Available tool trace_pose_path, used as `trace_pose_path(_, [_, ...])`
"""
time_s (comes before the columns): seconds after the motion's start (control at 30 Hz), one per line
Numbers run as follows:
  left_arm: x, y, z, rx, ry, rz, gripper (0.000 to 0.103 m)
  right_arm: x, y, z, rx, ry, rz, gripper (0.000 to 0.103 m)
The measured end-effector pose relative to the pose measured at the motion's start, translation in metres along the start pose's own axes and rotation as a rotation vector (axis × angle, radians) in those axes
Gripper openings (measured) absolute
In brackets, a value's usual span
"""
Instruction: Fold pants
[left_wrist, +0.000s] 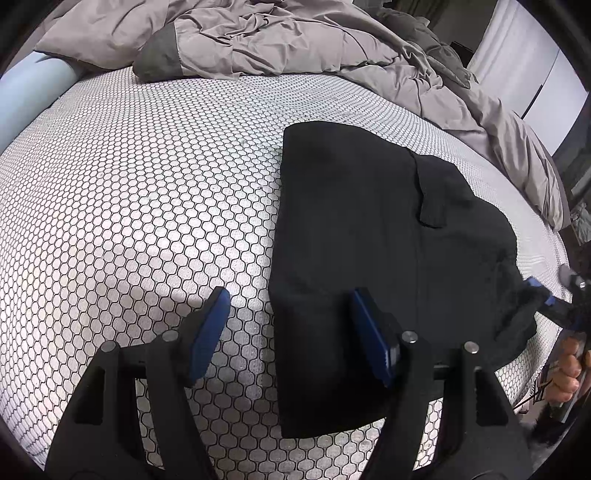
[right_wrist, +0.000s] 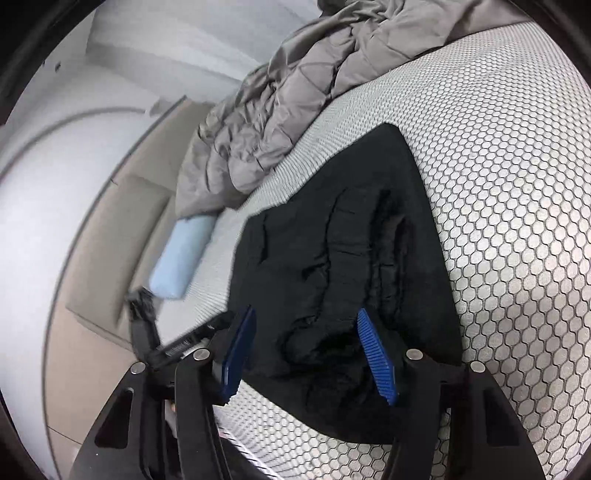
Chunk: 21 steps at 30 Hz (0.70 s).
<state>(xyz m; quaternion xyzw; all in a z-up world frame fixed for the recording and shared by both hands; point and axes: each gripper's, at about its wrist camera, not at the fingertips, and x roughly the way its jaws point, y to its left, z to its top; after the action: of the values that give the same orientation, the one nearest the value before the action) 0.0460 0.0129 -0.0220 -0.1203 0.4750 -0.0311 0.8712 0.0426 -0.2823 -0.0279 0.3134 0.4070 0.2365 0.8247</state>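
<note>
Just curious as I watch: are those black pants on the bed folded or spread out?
Folded. The black pants lie as a compact block on the honeycomb mattress, with no legs stretched out.

Both views are evenly lit by soft, cool light, with no glare. The fisheye lens bends the bed (left_wrist: 147, 184) strongly and leaves dark corners. The black pants (left_wrist: 369, 240) show almost no detail. In the right wrist view the wall (right_wrist: 55, 240) and floor are blurred.
</note>
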Motion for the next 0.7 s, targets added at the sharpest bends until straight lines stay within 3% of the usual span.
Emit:
trace_pose_path(0.1, [0.0, 0.0, 0.0, 0.004, 0.0, 0.001, 0.065, -0.003, 0.004, 0.002, -0.004, 0.017, 0.067, 0.059])
trace_pose_path(0.2, [-0.001, 0.001, -0.001, 0.001, 0.003, -0.004, 0.065, 0.011, 0.007, -0.001, -0.051, 0.104, -0.06, 0.059])
trace_pose_path(0.3, [-0.001, 0.002, -0.001, 0.004, 0.003, -0.002, 0.065, 0.013, 0.011, -0.009, -0.117, 0.141, -0.125, 0.059])
trace_pose_path(0.53, [0.0, 0.001, -0.001, 0.006, 0.002, 0.0, 0.066, 0.025, 0.027, -0.008, -0.218, 0.118, -0.152, 0.059])
trace_pose_path(0.57, [0.0, 0.001, -0.001, 0.005, 0.003, -0.002, 0.066, 0.029, 0.027, -0.008, -0.232, 0.108, -0.167, 0.055])
trace_pose_path(0.6, [0.0, 0.002, -0.001, 0.003, 0.003, -0.003, 0.066, 0.032, 0.028, -0.009, -0.251, 0.112, -0.2, 0.042])
trace_pose_path(0.67, [-0.001, 0.003, -0.001, 0.0, 0.006, -0.006, 0.065, 0.031, 0.031, -0.013, -0.276, 0.118, -0.194, 0.03])
trace_pose_path(0.7, [-0.002, 0.004, 0.0, -0.002, 0.007, -0.008, 0.065, 0.027, 0.036, -0.015, -0.299, 0.11, -0.191, 0.029])
